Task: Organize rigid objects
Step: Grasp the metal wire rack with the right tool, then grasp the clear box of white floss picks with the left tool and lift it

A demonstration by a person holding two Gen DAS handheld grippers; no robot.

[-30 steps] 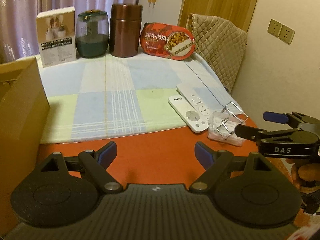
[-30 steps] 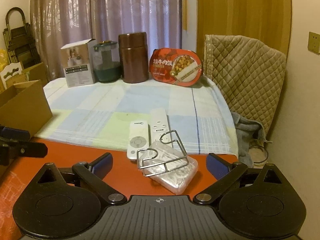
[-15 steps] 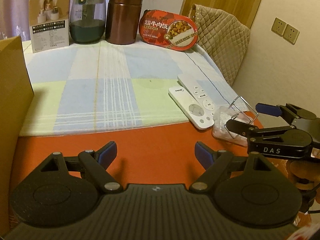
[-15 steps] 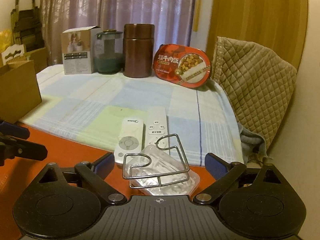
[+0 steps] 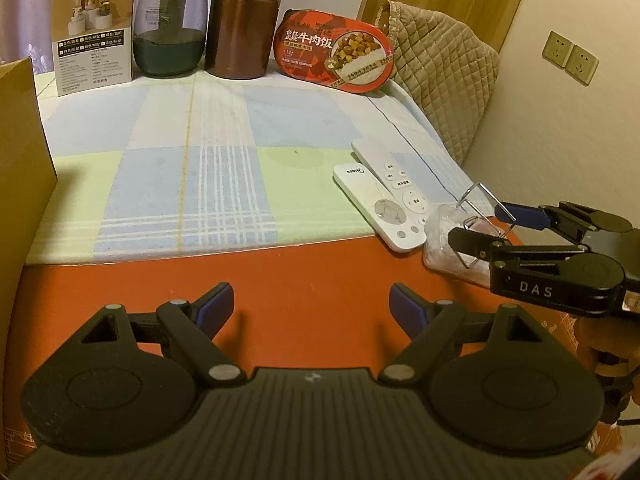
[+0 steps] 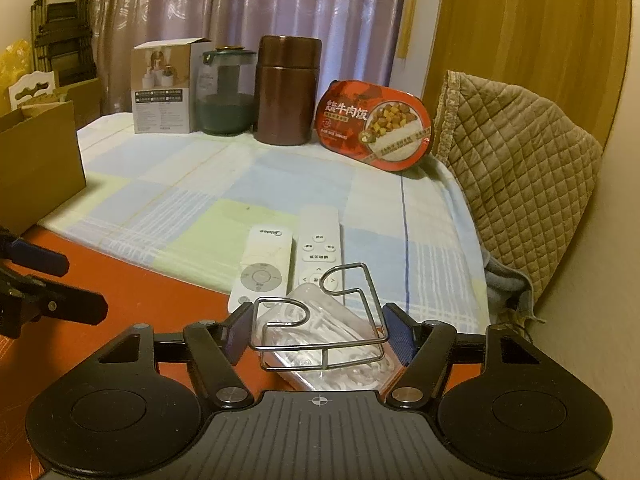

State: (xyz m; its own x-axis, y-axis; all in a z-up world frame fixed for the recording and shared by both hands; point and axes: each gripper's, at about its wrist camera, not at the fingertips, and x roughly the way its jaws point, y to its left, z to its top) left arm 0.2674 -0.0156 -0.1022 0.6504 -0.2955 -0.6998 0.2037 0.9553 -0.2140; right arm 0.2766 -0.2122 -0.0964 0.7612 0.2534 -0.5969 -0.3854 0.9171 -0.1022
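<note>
A bent wire rack (image 6: pixel 316 347) lies on top of a clear plastic box (image 6: pixel 332 364) at the red table's right edge. My right gripper (image 6: pixel 318 332) straddles the rack. Its jaws are closing, and the blue pads (image 6: pixel 238 334) meet the wire on both sides. In the left wrist view the same right gripper (image 5: pixel 486 228) sits at the rack (image 5: pixel 478 186), with a hand behind it. Two white remotes (image 6: pixel 264 264) (image 6: pixel 320 244) lie side by side just beyond the rack. My left gripper (image 5: pixel 312 304) hovers open over bare red table (image 5: pixel 300 272), holding nothing.
A checked cloth (image 5: pixel 200 140) covers the far table. Along its back stand a printed carton (image 5: pixel 94 28), a green jar (image 5: pixel 170 28), a brown canister (image 5: pixel 244 20) and a red meal tray (image 5: pixel 336 56). A cardboard box (image 5: pixel 20 160) stands left, a quilted cover (image 5: pixel 440 60) right.
My right jaws have narrowed from wide apart to the rack's sides, and the gripper has come lower and closer over it. My left gripper dropped a little and stayed open.
</note>
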